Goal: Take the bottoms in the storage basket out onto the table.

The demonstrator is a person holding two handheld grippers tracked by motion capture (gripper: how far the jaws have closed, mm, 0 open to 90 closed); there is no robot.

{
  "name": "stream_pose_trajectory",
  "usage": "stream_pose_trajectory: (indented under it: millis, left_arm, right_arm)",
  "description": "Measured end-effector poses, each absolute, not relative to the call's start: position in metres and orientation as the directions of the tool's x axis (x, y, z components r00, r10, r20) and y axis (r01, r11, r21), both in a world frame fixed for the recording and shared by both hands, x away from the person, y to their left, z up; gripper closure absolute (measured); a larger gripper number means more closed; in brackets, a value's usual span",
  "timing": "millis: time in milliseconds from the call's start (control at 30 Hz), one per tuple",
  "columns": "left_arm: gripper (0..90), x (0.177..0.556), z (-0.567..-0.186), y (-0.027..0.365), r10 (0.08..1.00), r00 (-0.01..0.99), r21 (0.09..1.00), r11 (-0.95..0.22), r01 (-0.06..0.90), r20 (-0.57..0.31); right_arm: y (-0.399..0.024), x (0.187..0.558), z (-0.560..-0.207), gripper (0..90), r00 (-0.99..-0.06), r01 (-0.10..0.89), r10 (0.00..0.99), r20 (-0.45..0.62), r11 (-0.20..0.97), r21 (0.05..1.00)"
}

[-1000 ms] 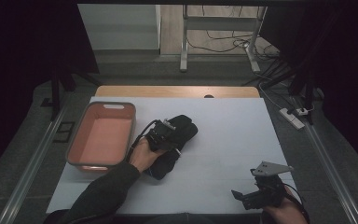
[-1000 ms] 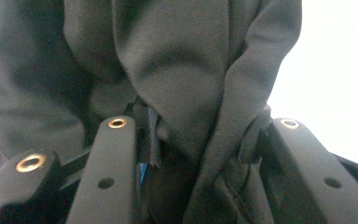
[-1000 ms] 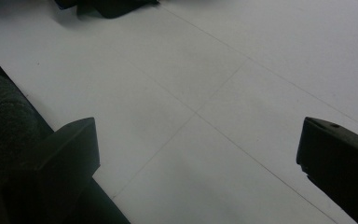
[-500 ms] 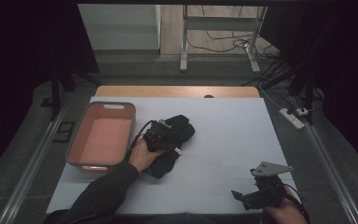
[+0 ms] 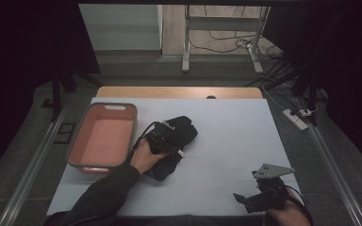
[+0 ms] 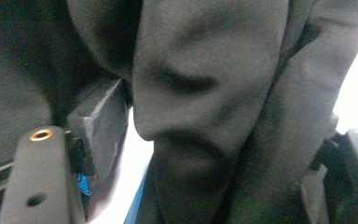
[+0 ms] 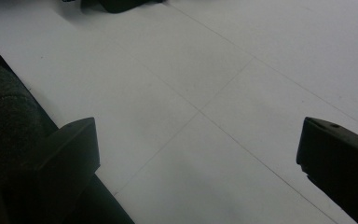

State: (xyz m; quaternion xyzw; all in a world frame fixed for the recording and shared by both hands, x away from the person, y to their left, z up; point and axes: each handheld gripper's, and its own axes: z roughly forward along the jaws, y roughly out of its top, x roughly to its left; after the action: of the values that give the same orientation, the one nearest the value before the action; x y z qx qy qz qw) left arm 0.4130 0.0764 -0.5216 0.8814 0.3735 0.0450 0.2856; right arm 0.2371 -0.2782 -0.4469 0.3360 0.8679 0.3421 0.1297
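A dark grey cloth [image 5: 184, 128] lies crumpled on the white table top [image 5: 226, 136], left of centre. My left gripper [image 5: 173, 137] rests on it, held by a hand in a dark sleeve. Its jaws have just been opening. In the left gripper view a fold of the cloth [image 6: 205, 93] hangs between them, and the left pad [image 6: 100, 130] stands a little apart from it. My right gripper [image 5: 245, 201] is near the front right edge, open, with bare table between its jaws [image 7: 196, 154].
A pink tray [image 5: 103, 141] with a grey rim stands at the left, close beside the left hand. Behind the table are a wooden edge [image 5: 179, 92], a metal stand and cables on the floor. A power strip [image 5: 296, 118] lies off the right side.
The left hand and the cloth have barely shifted on the table. The right gripper has stayed where it was.
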Motion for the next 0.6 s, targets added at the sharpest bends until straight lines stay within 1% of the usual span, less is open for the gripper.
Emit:
stream_pose_trajectory:
  millis: [100,167,267,367,467,567,600]
  left_arm:
    - [18.9,0.4112,-0.5198,0.0738,0.698,0.709,0.536,-0.562,0.630,-0.100]
    - [16.5,0.4107,-0.5190,0.0724,0.698,0.709,0.529,-0.567,0.631,-0.099]
    - [14.2,0.4111,-0.5182,0.0724,0.696,0.707,0.519,-0.562,0.644,-0.125]
    - [11.0,0.4118,-0.5182,0.0738,0.686,0.708,0.525,-0.546,0.653,-0.168]
    - [5.4,0.4117,-0.5175,0.0735,0.667,0.718,0.539,-0.537,0.649,-0.200]
    - [0.0,0.4091,-0.5162,0.0697,0.648,0.741,0.560,-0.554,0.616,-0.174]
    - [0.0,0.4079,-0.5158,0.0679,0.644,0.750,0.562,-0.567,0.602,-0.155]
  right_arm:
    - [-0.2783,0.2371,-0.4468,0.0,-0.741,0.494,0.672,0.004,0.540,0.681]
    - [-0.2782,0.2371,-0.4468,0.0,-0.741,0.493,0.671,0.004,0.541,0.681]
    - [-0.2784,0.2371,-0.4468,0.0,-0.741,0.493,0.671,0.005,0.540,0.682]
    - [-0.2784,0.2371,-0.4468,0.0,-0.742,0.494,0.671,0.006,0.540,0.682]
    - [-0.2783,0.2370,-0.4468,0.0,-0.743,0.493,0.670,0.006,0.541,0.681]
    - [-0.2784,0.2372,-0.4468,0.0,-0.742,0.494,0.670,0.007,0.540,0.682]
    - [-0.2784,0.2372,-0.4468,0.0,-0.742,0.494,0.670,0.008,0.539,0.682]
